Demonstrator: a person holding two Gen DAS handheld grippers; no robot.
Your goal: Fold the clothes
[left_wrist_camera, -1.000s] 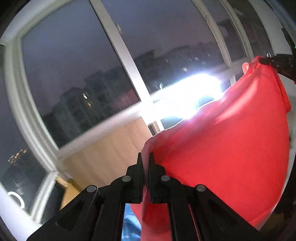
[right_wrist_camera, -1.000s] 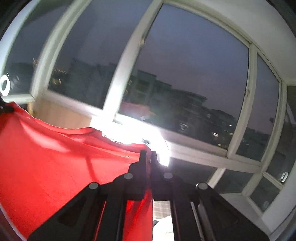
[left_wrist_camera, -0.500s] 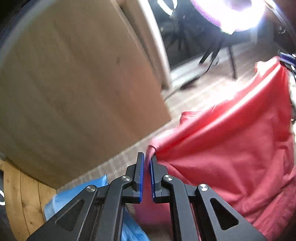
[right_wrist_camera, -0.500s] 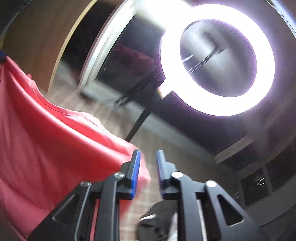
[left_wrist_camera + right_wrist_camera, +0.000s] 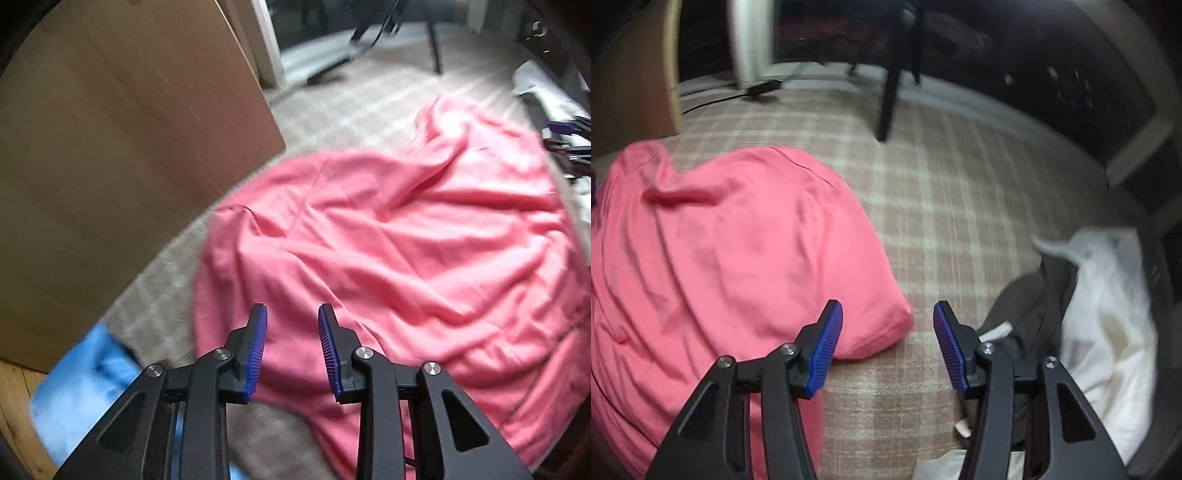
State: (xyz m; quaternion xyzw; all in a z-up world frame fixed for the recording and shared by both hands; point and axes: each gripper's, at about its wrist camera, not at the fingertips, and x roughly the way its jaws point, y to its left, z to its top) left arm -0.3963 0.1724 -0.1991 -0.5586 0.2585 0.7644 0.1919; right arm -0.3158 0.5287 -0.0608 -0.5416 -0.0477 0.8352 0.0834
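Observation:
A pink-red shirt (image 5: 388, 251) lies spread and wrinkled on a checked beige bedcover (image 5: 155, 306). My left gripper (image 5: 292, 325) hovers over the shirt's near left edge, its jaws opening, with nothing pinched between the blue pads. In the right wrist view the same shirt (image 5: 713, 251) fills the left half, one corner reaching toward the centre. My right gripper (image 5: 888, 321) stands above that corner and the bare cover, jaws opening wider, no cloth pressed between the pads.
A blue garment (image 5: 85, 387) lies at the left by a wooden panel (image 5: 110, 147). A dark garment (image 5: 1030, 306) and white cloth (image 5: 1104, 317) are heaped at the right. A black stand leg (image 5: 890, 96) rises behind the checked cover (image 5: 960, 192).
Both grippers swung down from facing the window while holding the shirt stretched up. They let go of it, and it now lies spread on the bedcover; both pairs of jaws have parted.

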